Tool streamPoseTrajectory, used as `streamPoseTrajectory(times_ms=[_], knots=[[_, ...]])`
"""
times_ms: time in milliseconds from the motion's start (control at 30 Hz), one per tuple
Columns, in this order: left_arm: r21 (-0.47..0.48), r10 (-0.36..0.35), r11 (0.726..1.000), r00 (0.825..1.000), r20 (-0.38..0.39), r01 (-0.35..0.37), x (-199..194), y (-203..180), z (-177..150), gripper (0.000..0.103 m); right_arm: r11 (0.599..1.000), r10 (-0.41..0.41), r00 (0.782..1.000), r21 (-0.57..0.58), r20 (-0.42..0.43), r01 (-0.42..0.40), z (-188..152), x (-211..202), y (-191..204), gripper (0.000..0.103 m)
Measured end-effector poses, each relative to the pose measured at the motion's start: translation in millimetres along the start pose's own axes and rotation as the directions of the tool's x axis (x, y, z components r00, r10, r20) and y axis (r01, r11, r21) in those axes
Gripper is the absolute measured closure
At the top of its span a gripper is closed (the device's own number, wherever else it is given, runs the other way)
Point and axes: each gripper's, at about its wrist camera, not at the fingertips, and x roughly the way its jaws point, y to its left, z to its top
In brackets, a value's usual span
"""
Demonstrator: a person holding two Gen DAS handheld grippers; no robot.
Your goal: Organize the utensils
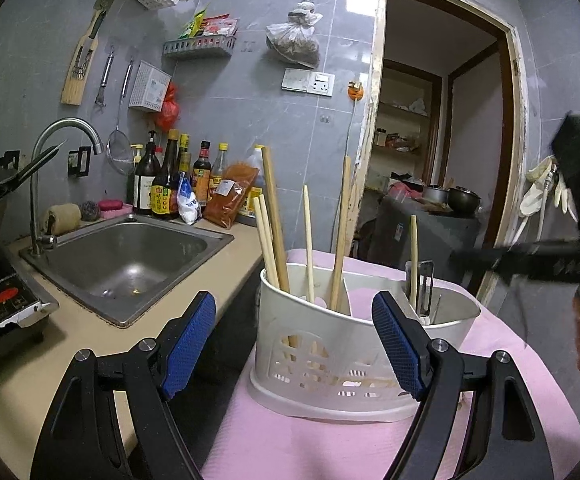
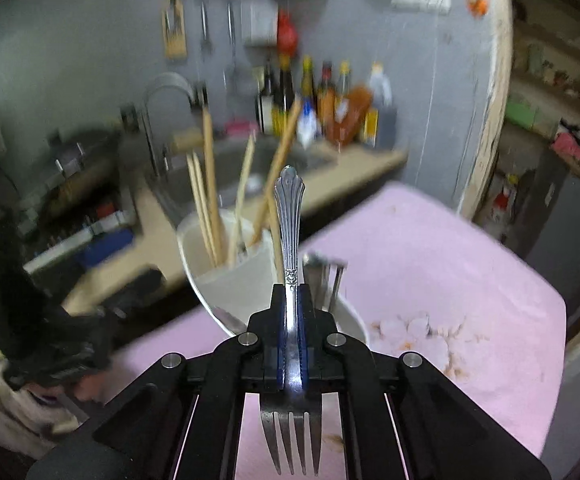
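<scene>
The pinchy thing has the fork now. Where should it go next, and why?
Probably carry the fork over the white holder and lower it into the end with the other metal pieces. The right gripper is shut on its handle, chopsticks fill the other end, and the left gripper waits open by the holder.
</scene>
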Motion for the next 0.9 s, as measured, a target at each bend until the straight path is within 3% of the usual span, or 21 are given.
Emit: streamPoseTrajectory(times_ms=[133, 200, 267, 367, 467, 567, 767, 900], knots=[[-0.018, -0.005, 1.0, 1.0, -0.005, 0.005, -1.3, 1.5, 1.1, 0.027, 0.999, -0.005, 0.984, 0.032, 0.178, 0.0, 5.3, -19.2, -3.4, 0.1], [-0.019, -0.002, 1.0, 1.0, -0.003, 0.002, -3.4, 1.3, 2.0, 0.027, 0.999, -0.013, 0.958, 0.045, 0.287, 0.0, 8.4, -21.2, -5.7, 0.1], [-0.011, 0.008, 1.0, 1.0, -0.002, -0.008, -4.5, 1.4, 2.9, 0.027, 0.997, -0.034, 0.911, 0.072, 0.41, 0.004, 7.5, -18.8, -9.1, 0.1], [-0.013, 0.017, 1.0, 1.0, 0.001, -0.017, -5.7, 2.5, 2.8, 0.027, 0.996, -0.065, 0.861, 0.083, 0.505, 0.027, 7.4, -9.6, -8.8, 0.1], [-0.017, 0.018, 1.0, 1.0, -0.004, -0.018, -4.4, 4.7, 2.0, 0.027, 0.995, -0.08, 0.834, 0.09, 0.545, 0.037, 0.9, 5.3, -7.9, 0.1], [-0.017, 0.022, 1.0, 1.0, -0.006, -0.022, -2.7, 4.7, 0.6, 0.027, 0.995, -0.094, 0.829, 0.075, 0.551, 0.064, -9.1, 13.5, -6.4, 0.1], [-0.026, 0.022, 0.999, 1.0, -0.008, -0.023, -2.3, 3.6, -0.4, 0.027, 0.995, -0.074, 0.865, 0.095, 0.496, 0.031, -33.5, 23.6, -17.4, 0.097], [-0.029, 0.014, 0.999, 1.0, -0.009, -0.015, -3.4, 0.7, 0.7, 0.027, 0.995, -0.076, 0.876, 0.095, 0.477, 0.034, -47.3, 10.3, -16.3, 0.091]])
